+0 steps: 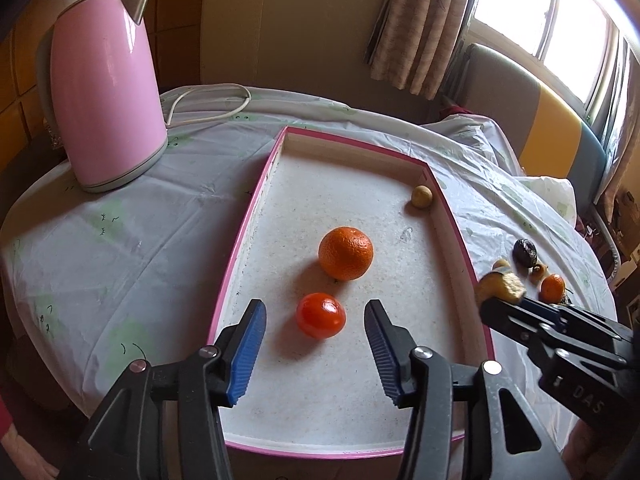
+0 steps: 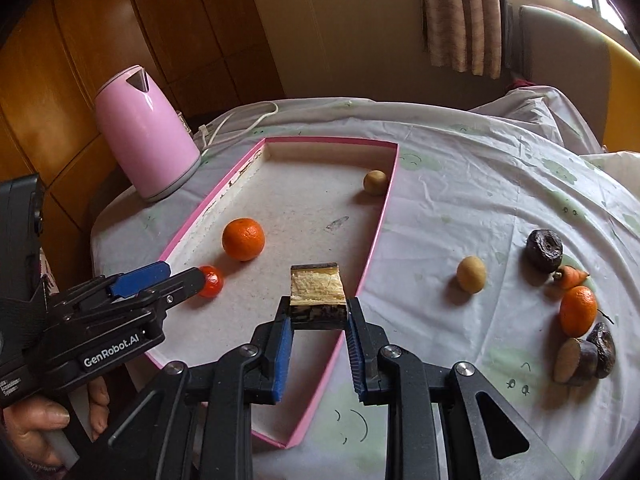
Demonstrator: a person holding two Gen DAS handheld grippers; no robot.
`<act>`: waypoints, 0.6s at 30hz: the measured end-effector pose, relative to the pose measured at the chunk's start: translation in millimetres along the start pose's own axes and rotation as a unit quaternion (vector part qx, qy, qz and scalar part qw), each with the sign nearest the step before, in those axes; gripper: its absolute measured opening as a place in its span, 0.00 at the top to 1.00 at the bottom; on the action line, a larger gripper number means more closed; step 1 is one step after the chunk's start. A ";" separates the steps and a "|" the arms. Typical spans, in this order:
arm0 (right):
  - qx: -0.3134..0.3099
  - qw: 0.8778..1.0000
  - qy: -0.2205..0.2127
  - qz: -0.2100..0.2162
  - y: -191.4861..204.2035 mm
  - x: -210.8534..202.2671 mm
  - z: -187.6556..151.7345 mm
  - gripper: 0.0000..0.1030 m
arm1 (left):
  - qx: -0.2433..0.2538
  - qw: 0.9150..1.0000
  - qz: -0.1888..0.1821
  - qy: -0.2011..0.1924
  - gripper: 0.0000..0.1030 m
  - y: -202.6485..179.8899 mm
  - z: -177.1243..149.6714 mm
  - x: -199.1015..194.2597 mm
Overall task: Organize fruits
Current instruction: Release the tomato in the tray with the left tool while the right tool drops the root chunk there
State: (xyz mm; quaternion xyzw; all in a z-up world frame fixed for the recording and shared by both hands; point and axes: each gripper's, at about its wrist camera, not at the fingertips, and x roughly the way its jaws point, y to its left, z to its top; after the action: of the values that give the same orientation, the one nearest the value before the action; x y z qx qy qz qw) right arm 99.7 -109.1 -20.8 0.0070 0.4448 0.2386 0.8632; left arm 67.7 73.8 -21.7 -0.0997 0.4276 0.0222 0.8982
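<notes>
The left gripper (image 1: 316, 354) stands released over the tray (image 1: 256, 196), its jaws apart around the small red fruit (image 1: 321, 315), which rests free on the tray floor. At its 12 o'clock lies the orange (image 1: 346, 253). The right gripper (image 2: 318, 338) is clenched on a yellowish cut piece (image 2: 317, 291), probably carrying it into the tray. More fruits wait on the table (image 2: 460, 200) at 3 o'clock.

Wood-panelled wall (image 2: 80, 60) at left; beige curtain (image 1: 424, 24) beside bright window (image 1: 560, 12); padded bench (image 1: 532, 108) beneath; daylight.
</notes>
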 end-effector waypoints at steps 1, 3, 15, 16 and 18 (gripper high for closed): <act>0.000 1.000 0.003 0.000 0.3 3.8 2.5 0.76 | -0.003 1.000 -0.003 -0.002 0.44 1.4 0.1 -1.0; -0.003 1.000 0.009 0.001 2.7 10.5 6.7 0.76 | -0.009 1.000 -0.011 -0.006 0.42 4.5 0.4 -3.3; 0.003 1.000 0.001 -0.007 15.6 15.8 9.2 0.56 | -0.006 1.000 0.002 -0.010 0.42 10.3 -4.3 -12.9; 0.003 1.000 -0.004 -0.012 15.0 11.6 6.5 0.56 | -0.005 1.000 0.002 -0.010 0.42 9.2 -4.5 -13.3; 0.006 1.000 -0.013 -0.018 13.1 2.9 2.0 0.56 | -0.002 1.000 0.001 -0.008 0.42 5.5 -4.3 -13.5</act>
State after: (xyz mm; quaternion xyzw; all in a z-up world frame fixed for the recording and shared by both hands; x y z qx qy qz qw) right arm 97.4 -95.8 -18.9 0.0072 0.4353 0.2203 0.8729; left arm 55.1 78.9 -14.7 -0.1008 0.4202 0.0245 0.9015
